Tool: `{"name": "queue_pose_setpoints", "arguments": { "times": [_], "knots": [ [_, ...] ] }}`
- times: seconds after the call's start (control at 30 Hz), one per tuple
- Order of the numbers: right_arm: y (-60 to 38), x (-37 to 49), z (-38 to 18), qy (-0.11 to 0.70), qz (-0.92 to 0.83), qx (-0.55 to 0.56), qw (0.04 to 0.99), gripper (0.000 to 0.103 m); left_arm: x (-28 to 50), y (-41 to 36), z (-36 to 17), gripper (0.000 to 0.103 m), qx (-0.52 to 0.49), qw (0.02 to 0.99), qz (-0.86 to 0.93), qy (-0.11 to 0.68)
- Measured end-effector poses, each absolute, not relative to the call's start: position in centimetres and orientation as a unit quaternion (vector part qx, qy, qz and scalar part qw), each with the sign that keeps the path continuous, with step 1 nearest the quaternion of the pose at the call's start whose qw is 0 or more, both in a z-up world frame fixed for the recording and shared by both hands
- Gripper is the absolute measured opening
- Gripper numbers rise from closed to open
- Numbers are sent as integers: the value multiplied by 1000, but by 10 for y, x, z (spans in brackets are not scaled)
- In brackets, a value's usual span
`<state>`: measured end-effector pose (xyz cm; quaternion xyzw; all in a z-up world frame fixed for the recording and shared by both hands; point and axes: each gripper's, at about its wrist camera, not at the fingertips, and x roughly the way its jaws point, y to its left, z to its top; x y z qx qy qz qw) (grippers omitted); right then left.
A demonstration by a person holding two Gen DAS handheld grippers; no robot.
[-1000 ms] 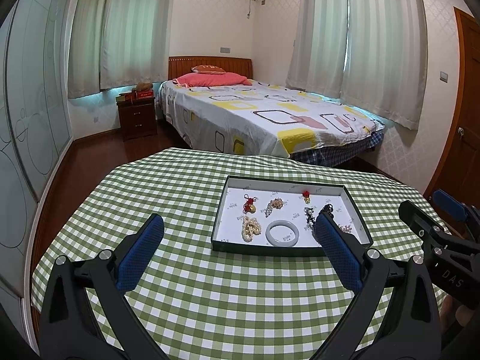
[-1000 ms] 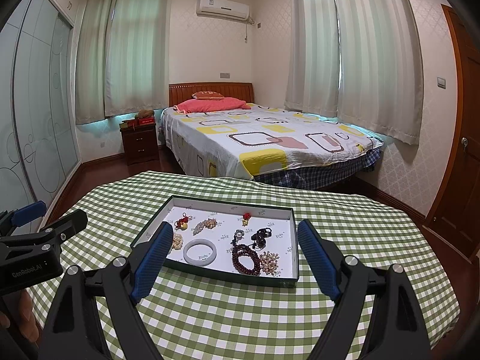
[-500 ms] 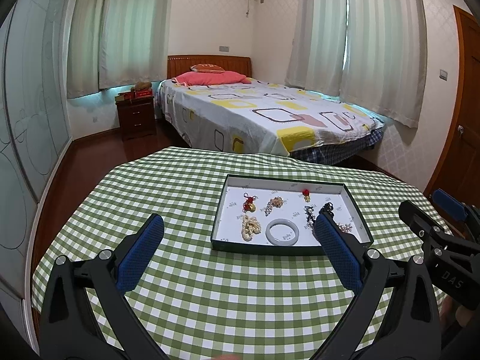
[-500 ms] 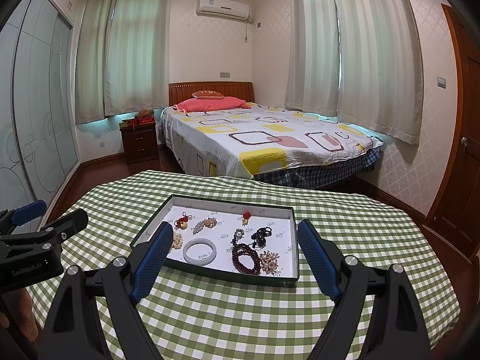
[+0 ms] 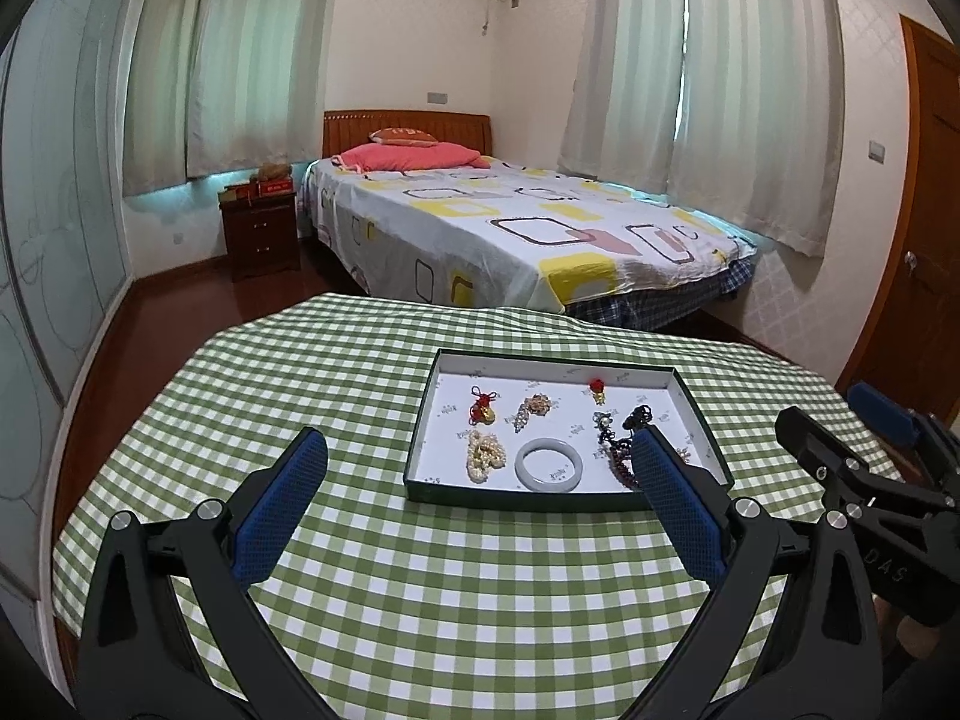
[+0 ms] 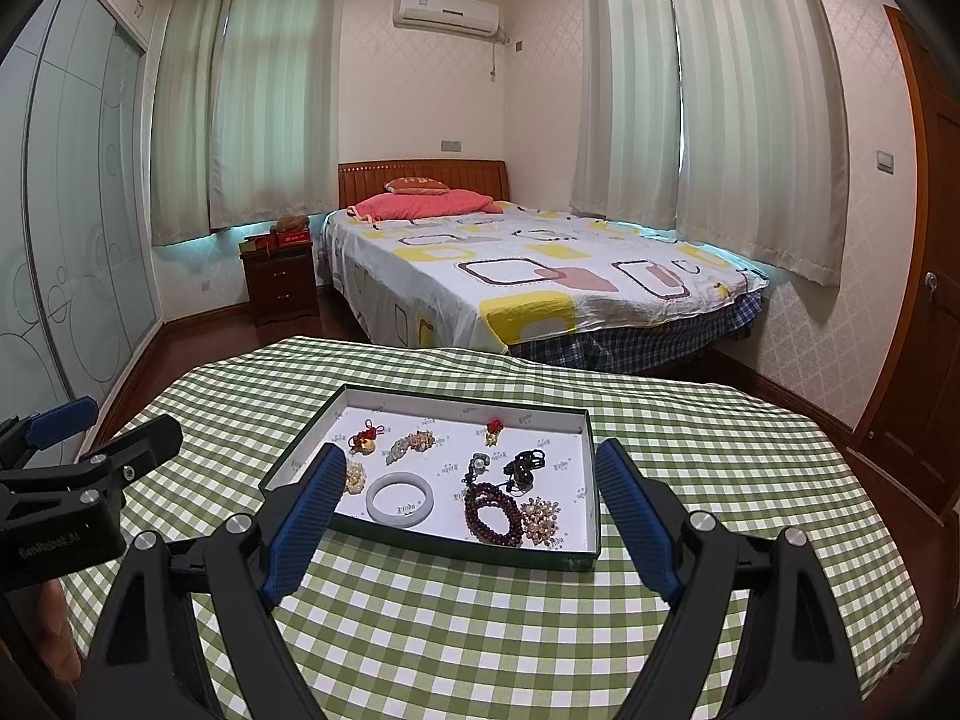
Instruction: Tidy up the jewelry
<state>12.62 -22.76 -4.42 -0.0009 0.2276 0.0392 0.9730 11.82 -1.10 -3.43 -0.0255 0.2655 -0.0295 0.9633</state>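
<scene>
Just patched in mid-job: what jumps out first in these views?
A shallow dark-rimmed tray of jewelry sits on the green checked tablecloth, with a pale bangle and dark red beads near its front edge. Both grippers, left and right, hang before it with jaws wide and empty.

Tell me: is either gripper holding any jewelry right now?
No. The left gripper and right gripper are both open and empty, short of the tray.
</scene>
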Motion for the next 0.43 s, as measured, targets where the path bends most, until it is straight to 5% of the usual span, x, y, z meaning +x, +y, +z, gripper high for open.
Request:
{"name": "queue_pose_setpoints", "arguments": {
  "times": [0.43],
  "knots": [
    [-234,141,-61,245,33,8,969,84,150,4,-60,99,-34,952,-18,304]
  ]
}}
